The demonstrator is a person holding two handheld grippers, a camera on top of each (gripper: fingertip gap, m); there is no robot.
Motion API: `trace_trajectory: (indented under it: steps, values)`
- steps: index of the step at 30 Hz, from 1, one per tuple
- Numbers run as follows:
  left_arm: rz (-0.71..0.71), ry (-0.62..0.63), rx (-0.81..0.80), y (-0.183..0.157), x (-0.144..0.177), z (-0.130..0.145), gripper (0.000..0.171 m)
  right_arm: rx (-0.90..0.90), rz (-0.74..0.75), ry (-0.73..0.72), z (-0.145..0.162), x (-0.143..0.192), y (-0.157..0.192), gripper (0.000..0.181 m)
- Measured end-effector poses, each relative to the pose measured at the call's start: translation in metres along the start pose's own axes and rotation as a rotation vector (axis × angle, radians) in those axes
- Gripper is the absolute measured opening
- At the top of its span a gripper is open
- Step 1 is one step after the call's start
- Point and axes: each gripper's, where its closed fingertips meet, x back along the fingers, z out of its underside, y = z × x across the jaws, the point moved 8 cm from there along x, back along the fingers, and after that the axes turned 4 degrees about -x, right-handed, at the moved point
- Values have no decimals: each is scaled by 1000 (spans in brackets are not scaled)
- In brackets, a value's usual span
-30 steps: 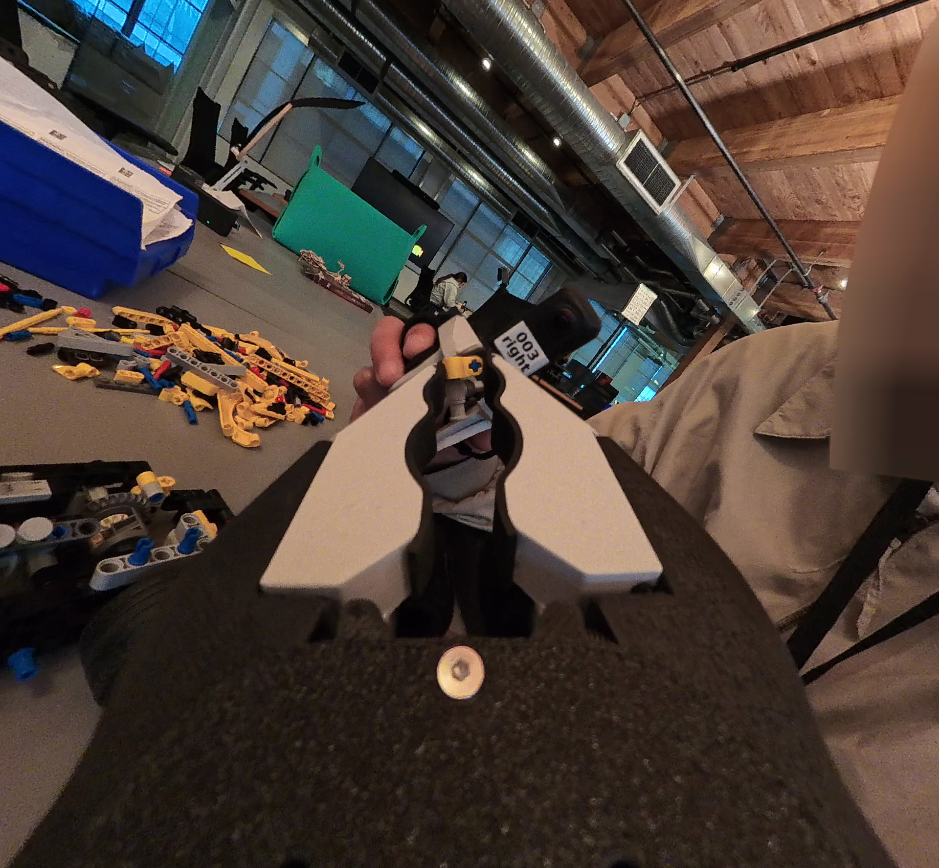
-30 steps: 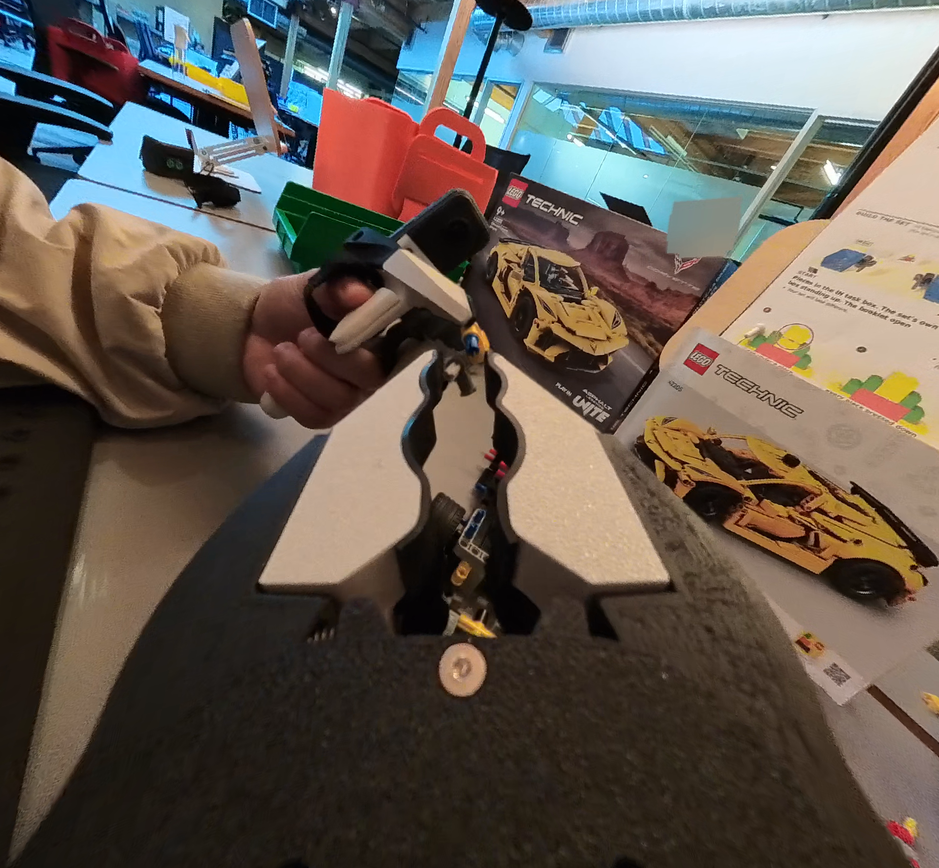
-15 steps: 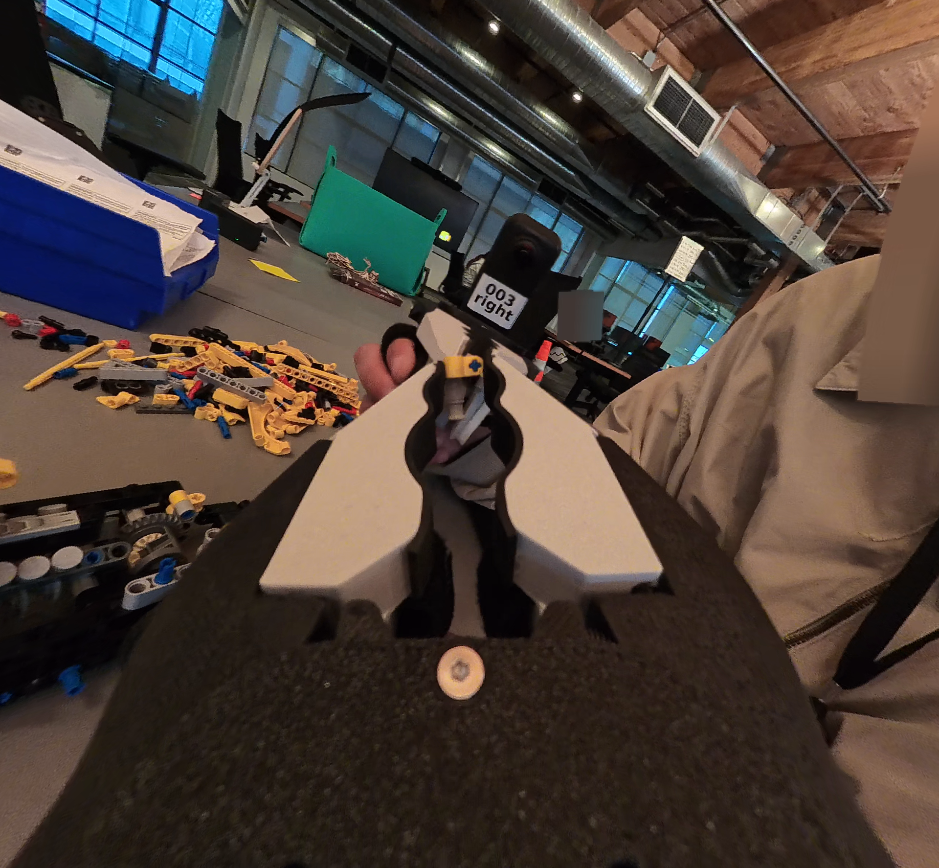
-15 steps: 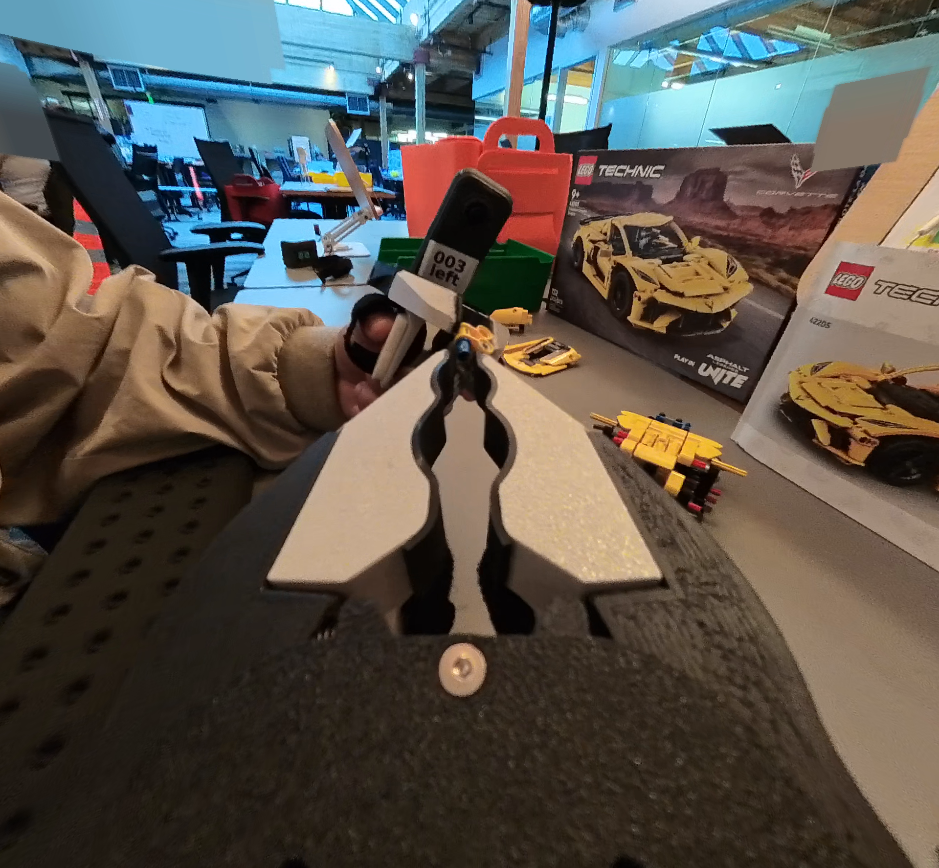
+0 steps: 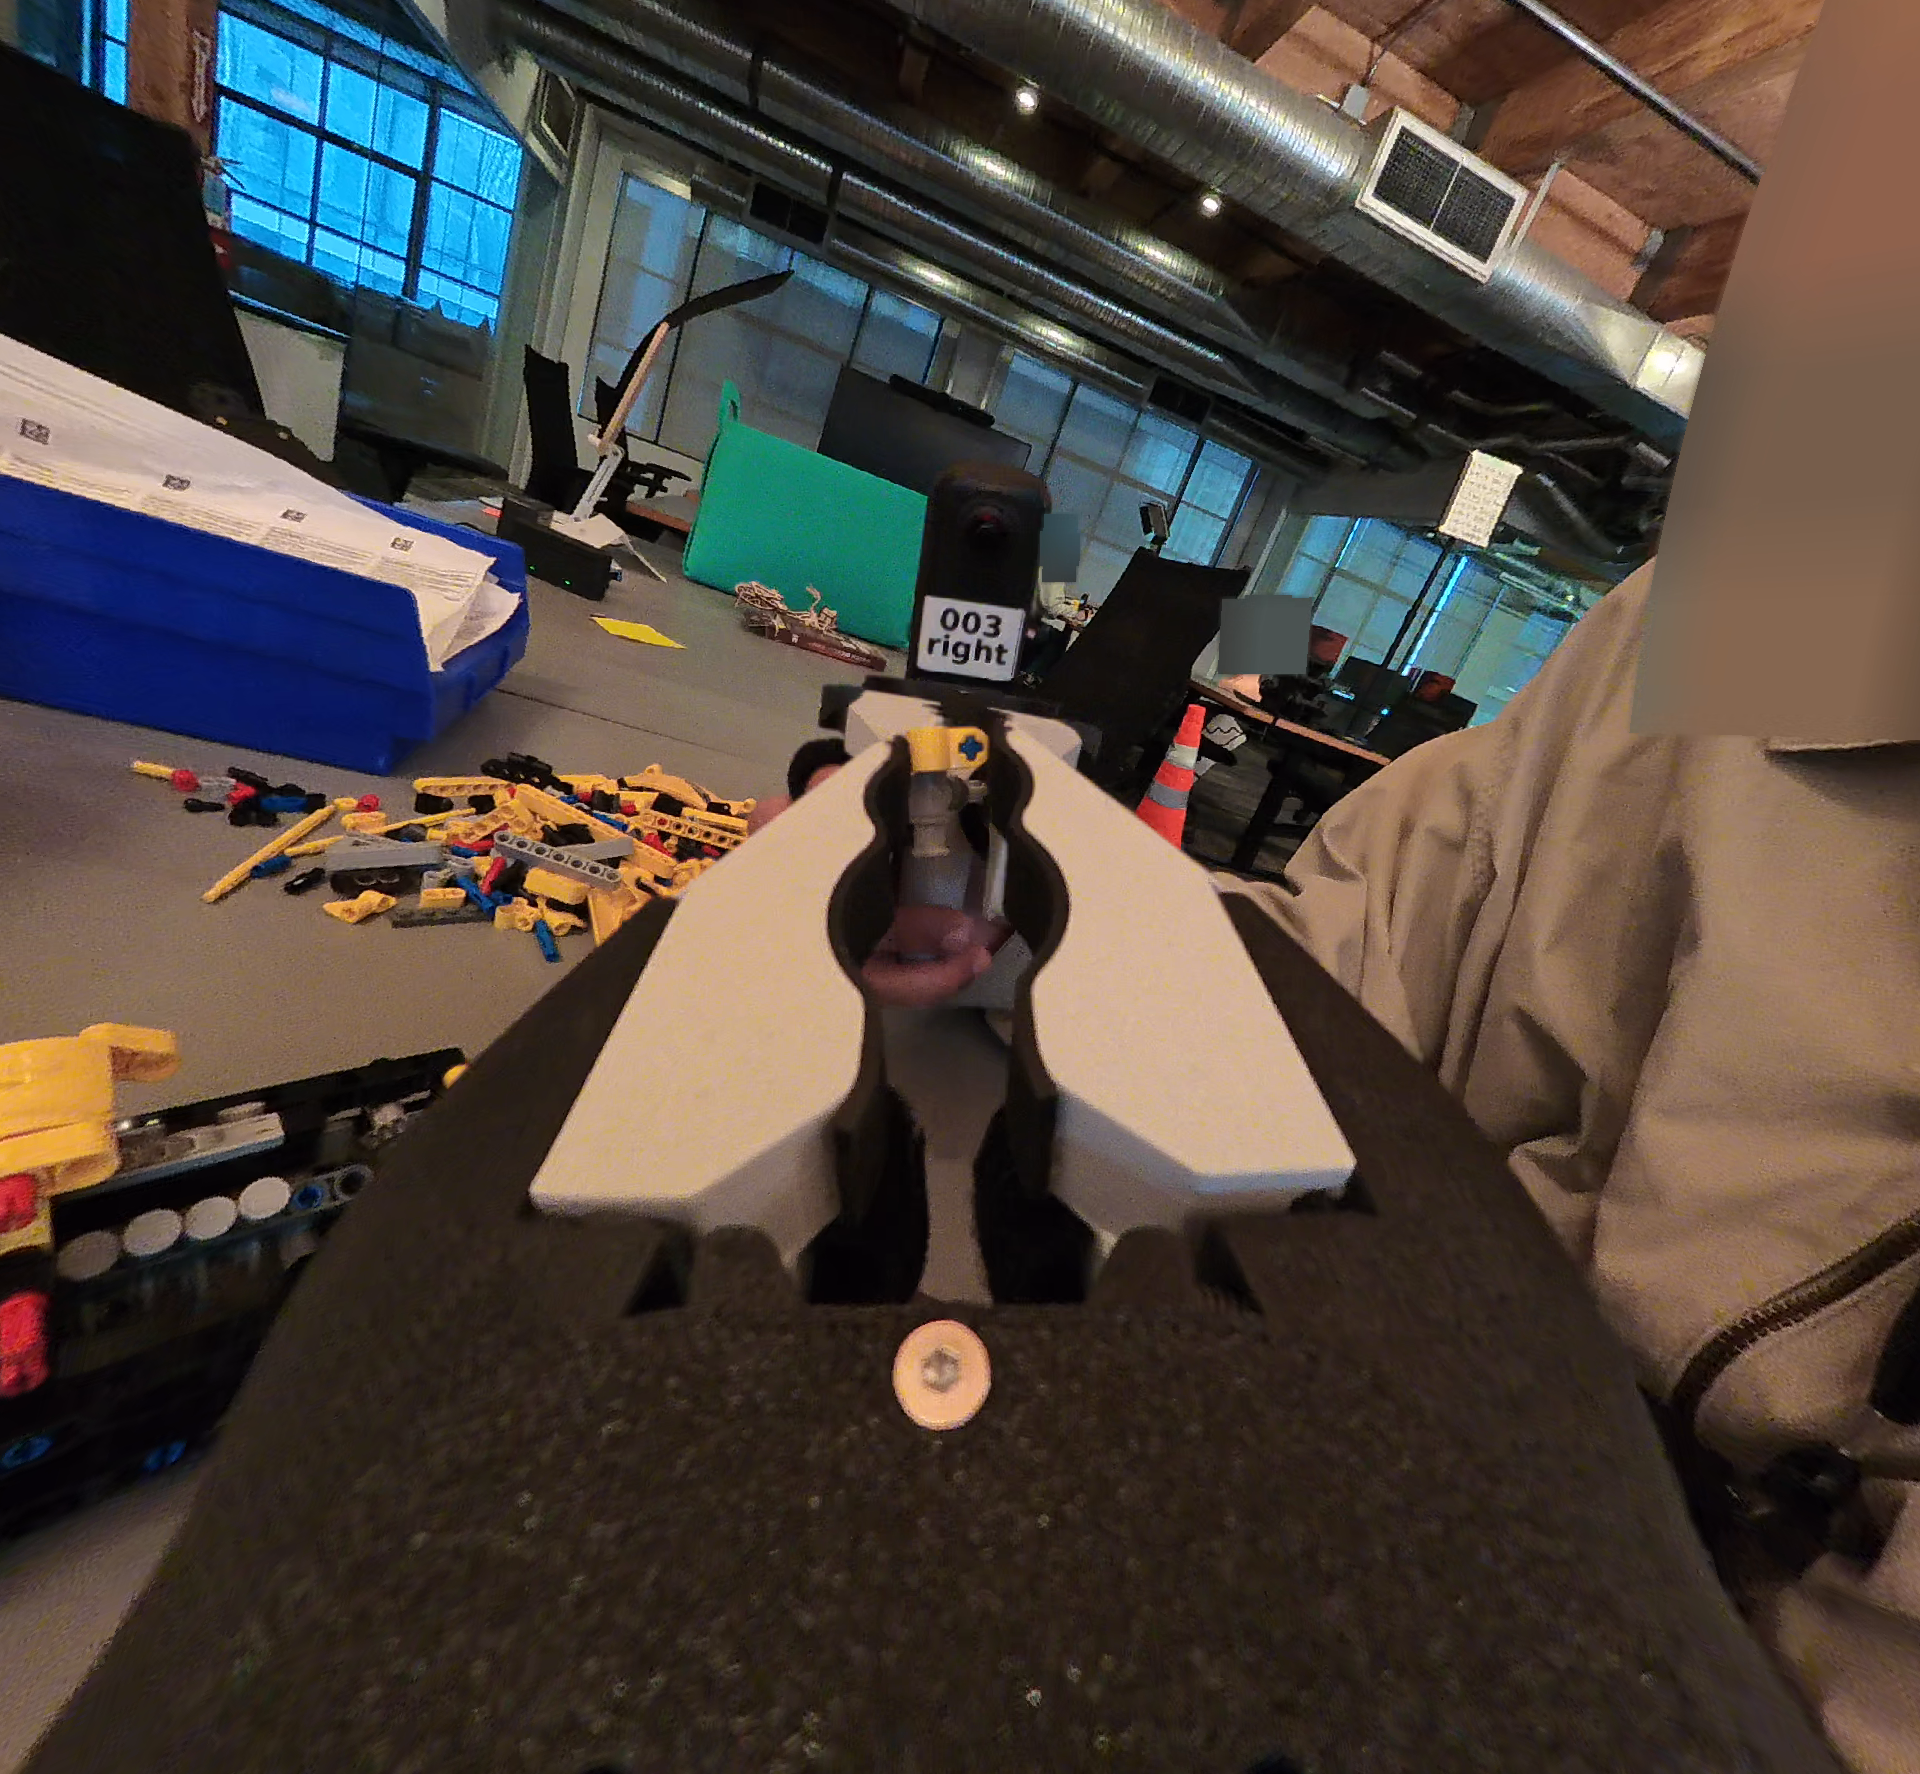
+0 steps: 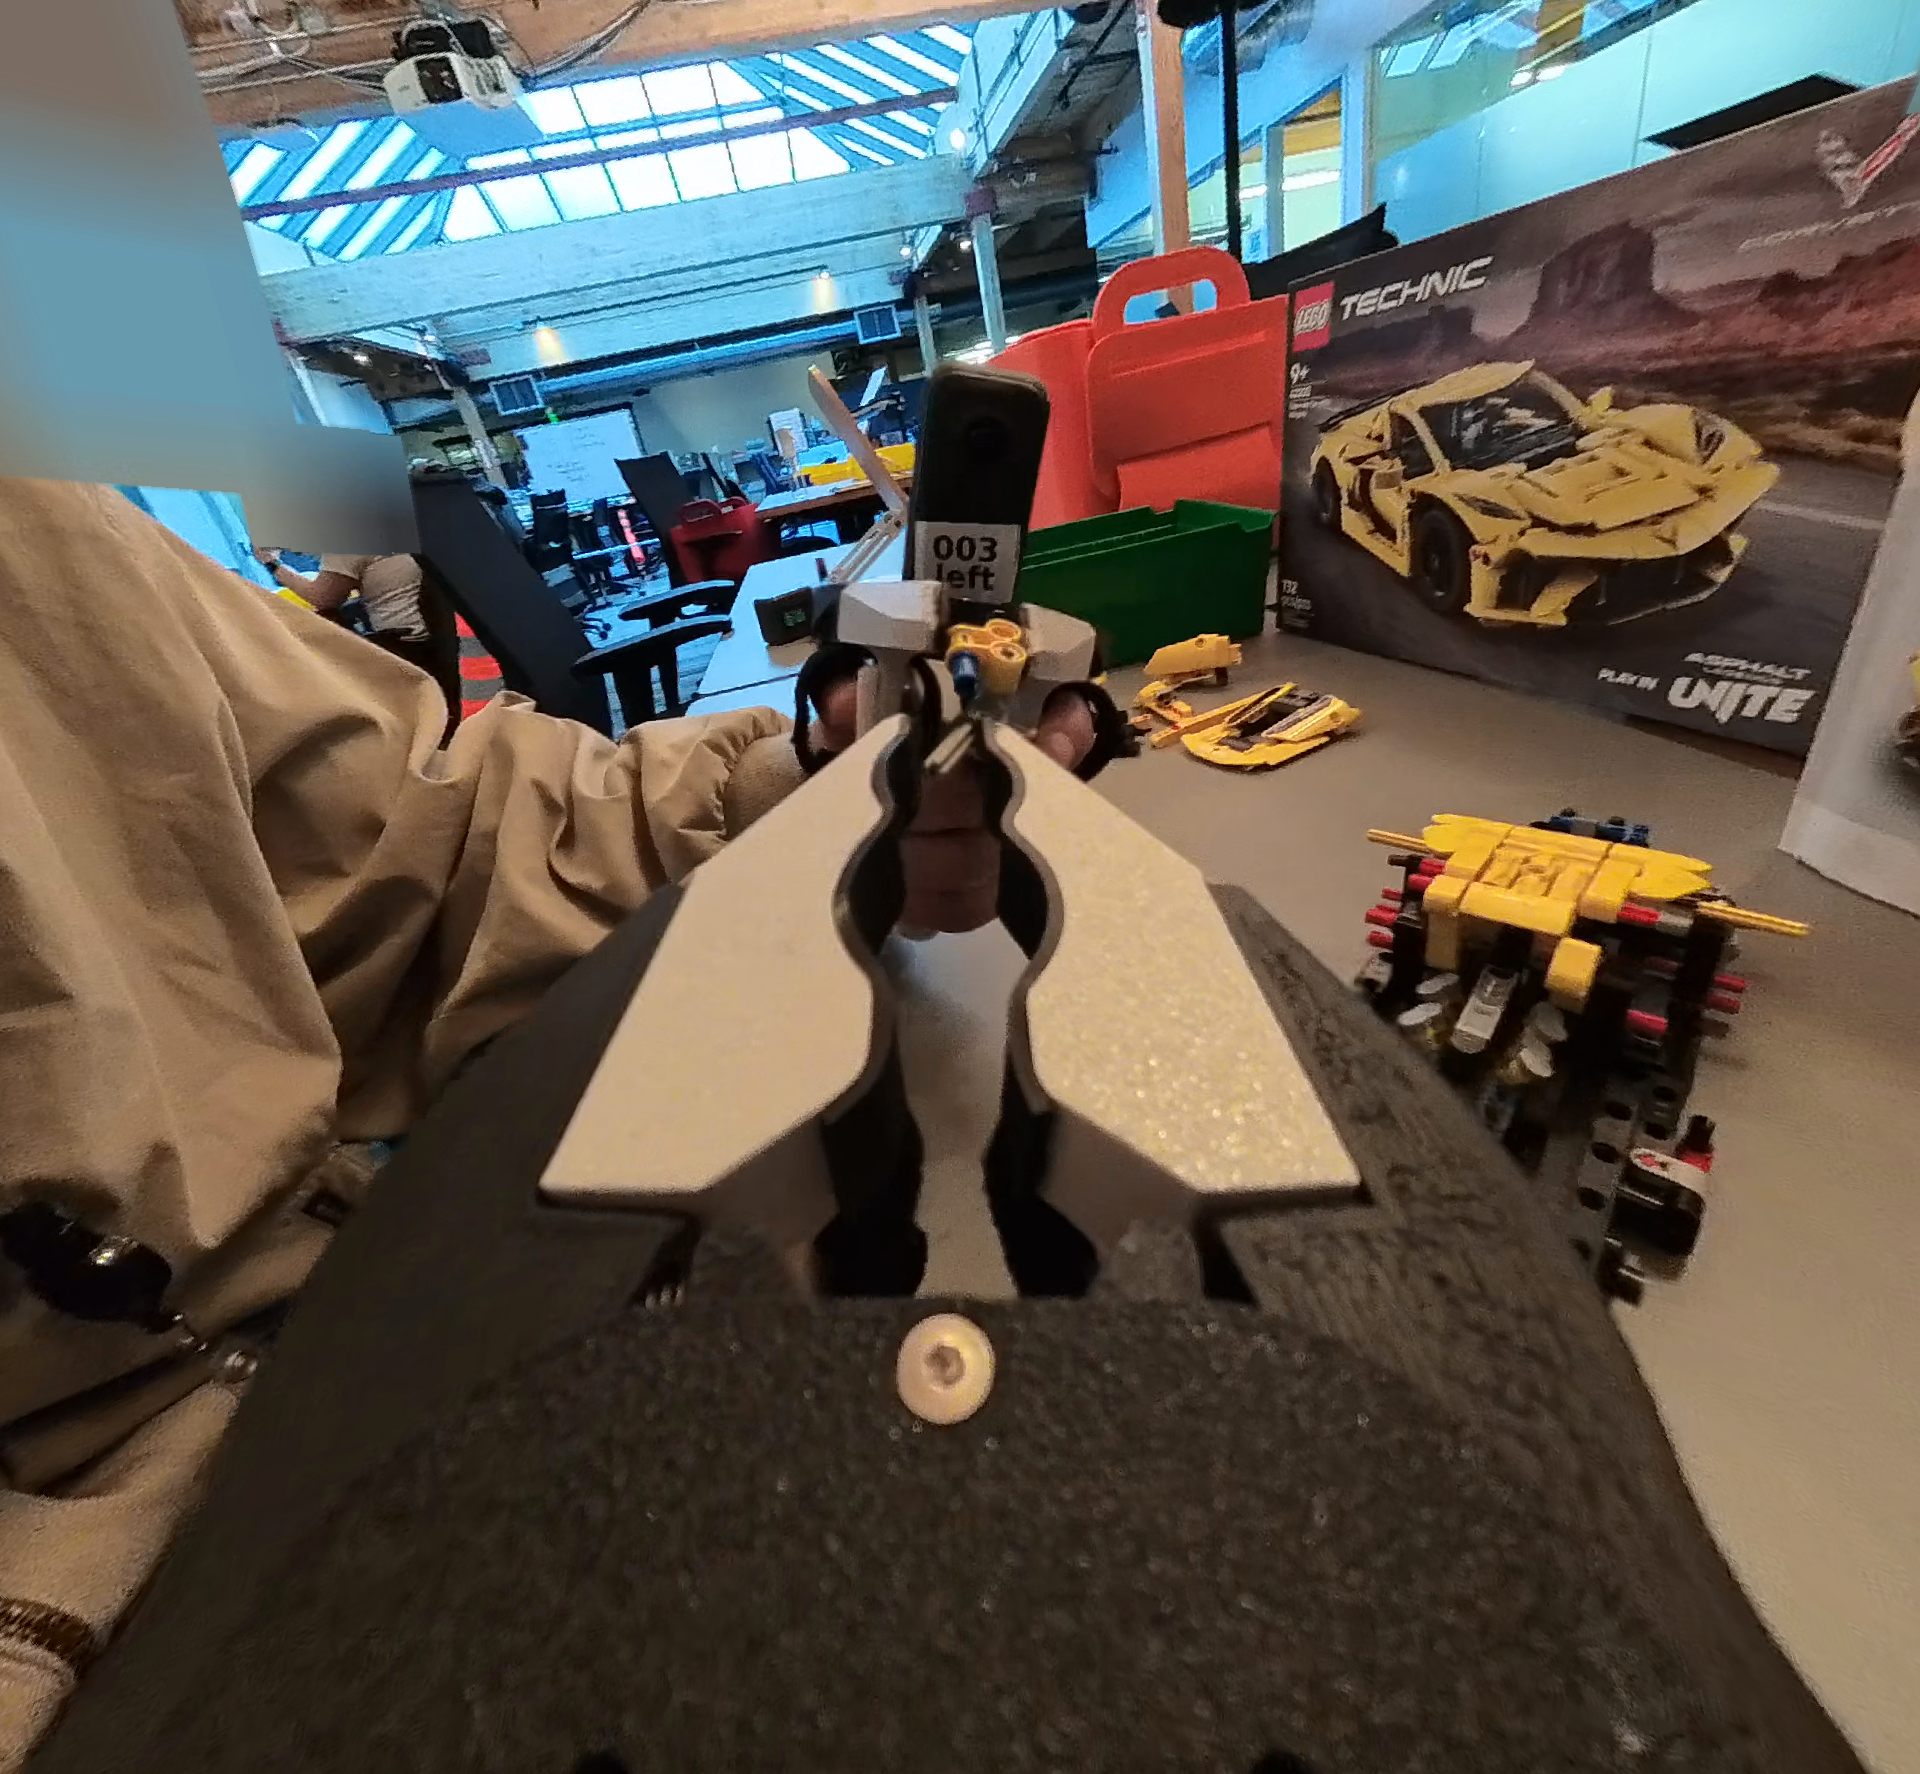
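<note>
My two grippers face each other tip to tip above the grey table [image 5: 125, 945]. My left gripper [image 5: 943, 750] is shut on a small yellow connector [image 5: 935, 745] with a blue pin. A short grey part [image 5: 928, 815] hangs below it. In the right wrist view the left gripper [image 6: 982, 659] shows straight ahead, holding that yellow connector [image 6: 995, 659]. My right gripper [image 6: 951, 748] is shut on a thin grey axle [image 6: 953, 748] that points at the connector. The right gripper's body [image 5: 961, 716] shows just behind the connector in the left wrist view.
A blue bin with papers [image 5: 208, 623], a pile of loose pieces [image 5: 540, 851] and a black chassis [image 5: 187, 1205] lie to the left. A yellow-black subassembly [image 6: 1538, 935], yellow panels [image 6: 1257, 711], a green bin [image 6: 1143, 571], an orange bag [image 6: 1174, 394] and a car box [image 6: 1590, 477] also show. A beige sleeve [image 6: 312, 841] is close. Both grippers' tips are close together, under 4 cm apart. The yellow-black subassembly [image 6: 1538, 935] is about 15 cm from both grippers' fingertips. Seen from the left wrist view [image 5: 97, 1068] as well.
Both grippers have swung level and now face each other squarely. The right wrist view has lifted away from the model on the table. Both grippers have stayed shut on their pieces.
</note>
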Motion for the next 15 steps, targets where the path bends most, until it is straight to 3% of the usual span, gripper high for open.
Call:
trace_trajectory:
  steps: [15]
  values:
    - [6, 27, -33, -4, -6, 6, 13, -16, -17, -19, -1, 1, 0, 3]
